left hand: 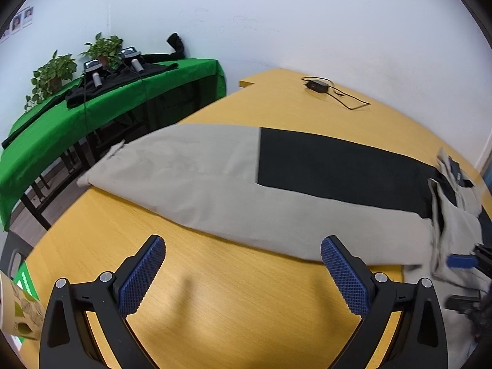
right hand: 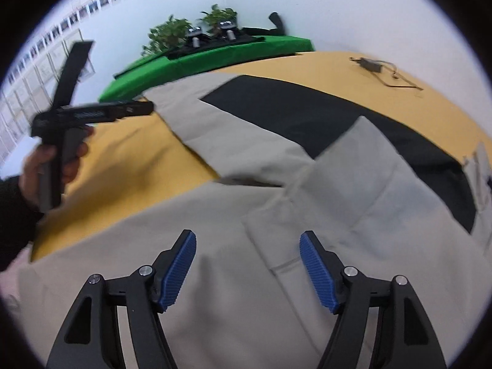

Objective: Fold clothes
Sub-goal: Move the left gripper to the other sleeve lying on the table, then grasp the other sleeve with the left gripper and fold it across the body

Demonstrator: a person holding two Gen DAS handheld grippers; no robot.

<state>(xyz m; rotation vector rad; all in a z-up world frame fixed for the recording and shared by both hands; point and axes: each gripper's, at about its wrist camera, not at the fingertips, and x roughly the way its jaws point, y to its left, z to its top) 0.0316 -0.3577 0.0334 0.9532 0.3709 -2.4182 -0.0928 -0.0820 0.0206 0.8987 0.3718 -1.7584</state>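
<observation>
While both tools gape empty, beige-and-black cloth trousers (left hand: 215, 184) lie lengthwise across yellow wooden tabletop (left hand: 215, 292); right tool (right hand: 247, 264) hovers over them, left tool (left hand: 243, 270) beside.

Left wrist view over bare table (left hand: 215, 292), right wrist view close above, perhaps touching, trousers (right hand: 215, 215), both sharing trousers

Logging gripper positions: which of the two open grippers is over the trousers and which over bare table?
The right gripper is over the beige trousers; the left gripper has only bare wooden table between its fingers.
</observation>
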